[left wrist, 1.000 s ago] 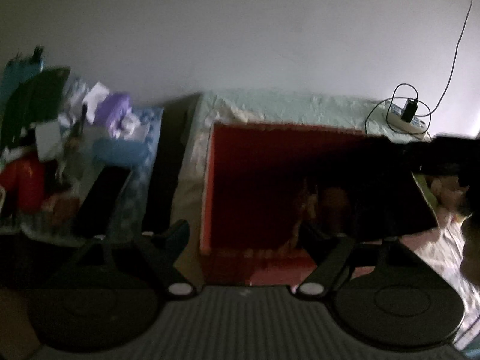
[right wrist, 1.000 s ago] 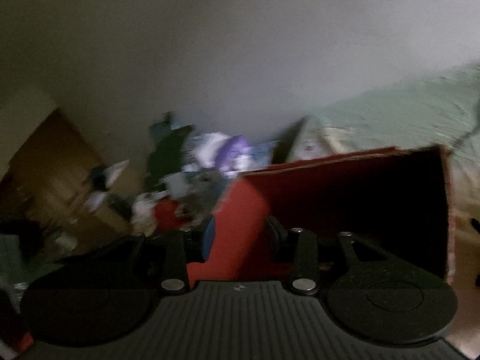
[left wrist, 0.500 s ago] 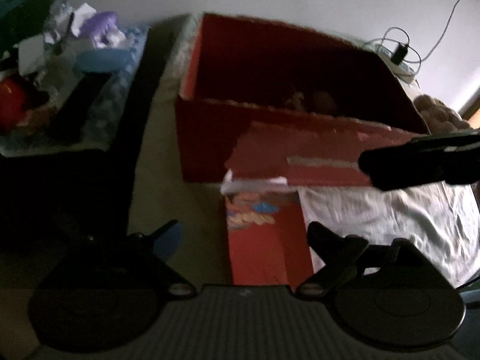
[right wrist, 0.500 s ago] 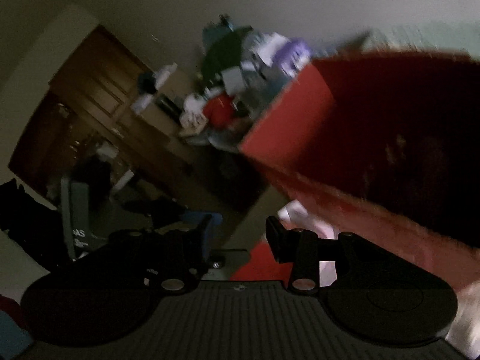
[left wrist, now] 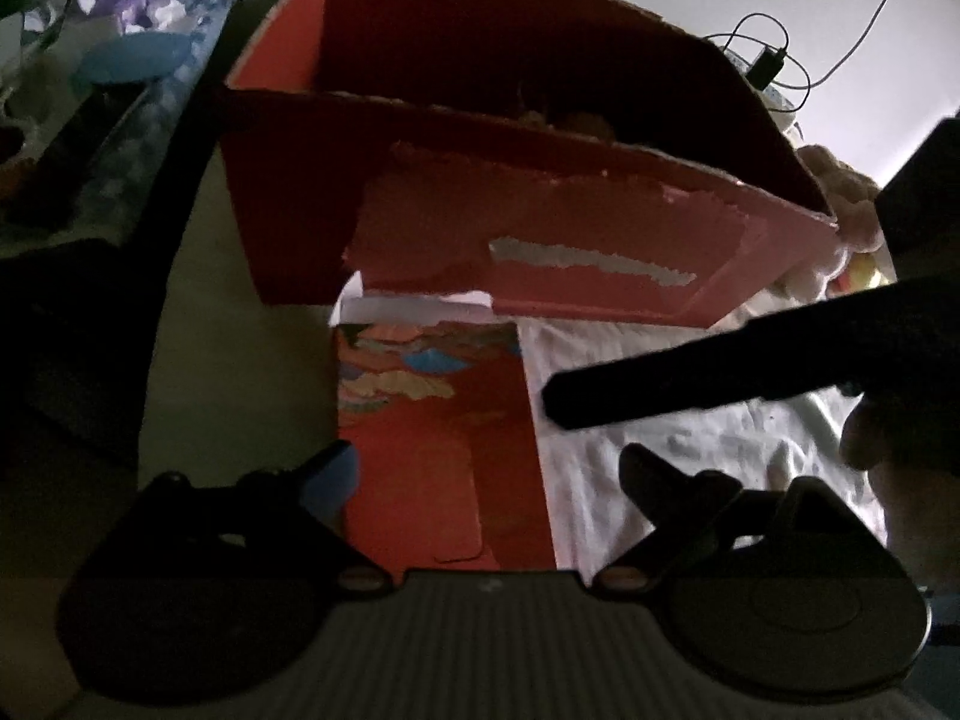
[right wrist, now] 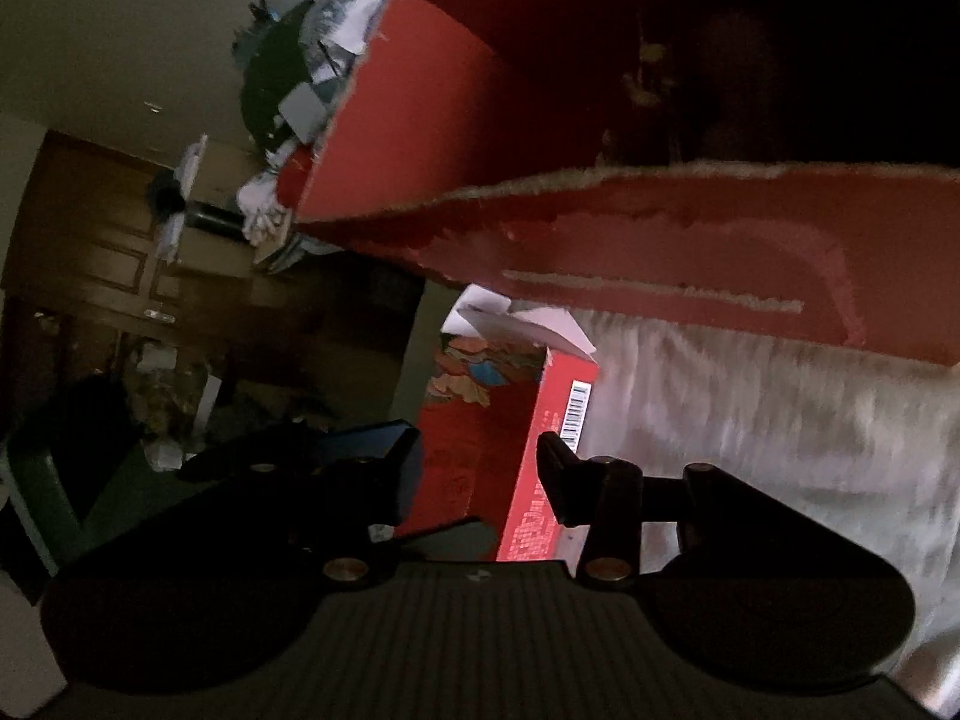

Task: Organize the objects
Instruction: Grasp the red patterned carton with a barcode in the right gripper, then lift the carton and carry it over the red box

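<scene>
A big red cardboard box (left wrist: 540,228) stands open on the bed, its front face torn; it fills the top of the right wrist view (right wrist: 660,228). A small red carton (left wrist: 438,420) with a picture on its face lies in front of it. My left gripper (left wrist: 486,468) is open, the carton's near end between its fingers. My right gripper (right wrist: 480,456) is open with a narrower gap, its fingers either side of the carton (right wrist: 474,420) in its own view. The left wrist view shows the right gripper (left wrist: 558,402) as a dark bar just right of the carton.
A white sheet (left wrist: 690,480) covers the bed to the right. A cluttered side table (left wrist: 108,60) stands at left. A charger and cable (left wrist: 768,66) and a plush toy (left wrist: 840,180) lie behind the big box. A hand (left wrist: 888,468) holds the right gripper.
Both cameras have pulled back from inside the big box, so the small carton now shows between the fingers. The right gripper has come down left toward the carton's right edge.
</scene>
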The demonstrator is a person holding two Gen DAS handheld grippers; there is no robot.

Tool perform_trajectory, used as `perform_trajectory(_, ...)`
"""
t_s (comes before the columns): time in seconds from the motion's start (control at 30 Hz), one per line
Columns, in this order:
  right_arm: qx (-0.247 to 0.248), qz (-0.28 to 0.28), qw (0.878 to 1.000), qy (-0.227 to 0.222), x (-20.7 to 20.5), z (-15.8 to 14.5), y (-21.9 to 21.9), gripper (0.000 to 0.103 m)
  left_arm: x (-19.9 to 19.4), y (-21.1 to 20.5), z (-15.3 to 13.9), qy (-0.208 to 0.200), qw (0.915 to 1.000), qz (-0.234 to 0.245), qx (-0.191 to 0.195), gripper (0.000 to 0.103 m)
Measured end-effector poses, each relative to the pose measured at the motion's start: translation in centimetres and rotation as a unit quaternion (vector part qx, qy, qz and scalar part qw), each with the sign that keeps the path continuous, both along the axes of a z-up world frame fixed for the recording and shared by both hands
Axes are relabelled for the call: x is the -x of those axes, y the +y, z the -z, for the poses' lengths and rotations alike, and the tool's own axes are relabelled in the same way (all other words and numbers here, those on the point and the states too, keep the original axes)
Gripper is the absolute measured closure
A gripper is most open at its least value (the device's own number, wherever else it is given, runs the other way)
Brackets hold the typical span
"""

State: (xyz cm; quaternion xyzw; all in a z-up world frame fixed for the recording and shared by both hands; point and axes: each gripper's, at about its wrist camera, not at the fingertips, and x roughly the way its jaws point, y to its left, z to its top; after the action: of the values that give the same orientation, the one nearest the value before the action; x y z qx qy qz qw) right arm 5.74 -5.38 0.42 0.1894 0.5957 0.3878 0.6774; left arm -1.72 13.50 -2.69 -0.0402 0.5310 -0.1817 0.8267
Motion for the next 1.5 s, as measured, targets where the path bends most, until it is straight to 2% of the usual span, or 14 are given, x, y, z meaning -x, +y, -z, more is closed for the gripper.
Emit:
perform_trajectory(0.33, 0.028, -0.009, 0.999, 0.014, 0.2, 1.3, 1.4, 0.056, 0.2, -0.5, 0.0, -0.015, 0.9993, 0.004, -0.034, 0.009)
perform_trajectory(0.63, 0.046, -0.004, 0.998, 0.031, -0.2, 2.7, 1.4, 0.056, -0.5, -0.2, 1.2, -0.001, 0.9993, -0.01, -0.037, 0.008)
perform_trajectory(0.93, 0.042, -0.005, 0.998, 0.049, -0.4, 3.3, 0.4, 0.053, -0.8, -1.5, 3.0, 0.023, 0.9976, -0.017, -0.063, 0.011)
perform_trajectory(1.03, 0.042, -0.011, 0.998, 0.047, -0.2, 3.3, 0.0, 0.054, -0.7, -1.5, 2.7, 0.022, 0.9975, -0.021, -0.064, 0.017)
perform_trajectory(1.17, 0.036, -0.026, 0.998, 0.054, 0.1, 3.0, -0.6, 0.055, -0.3, -1.3, 1.7, 0.02, 0.9976, -0.026, -0.061, 0.018)
perform_trajectory(1.5, -0.014, -0.1, 0.995, -0.009, 1.5, -0.8, -0.7, 0.055, 2.7, -1.5, -3.5, -0.037, 0.994, -0.045, -0.092, 0.018)
